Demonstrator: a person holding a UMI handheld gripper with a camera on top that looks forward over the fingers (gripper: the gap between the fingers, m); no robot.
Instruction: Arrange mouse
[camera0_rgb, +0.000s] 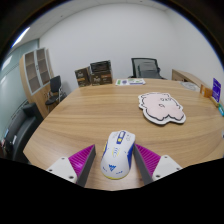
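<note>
A white mouse (116, 153) with blue and yellow markings lies on the wooden table (90, 115), between my two fingers. My gripper (116, 163) is open, with the purple pads (80, 160) on either side of the mouse and a small gap showing at each side. A white, pink-edged, animal-shaped mouse mat (161, 106) lies on the table well beyond the fingers, to the right.
Office chairs (147, 67) and low shelves (96, 73) stand beyond the table's far edge. A dark chair (22, 130) sits at the table's left side. Small boxes (214, 91) stand at the far right.
</note>
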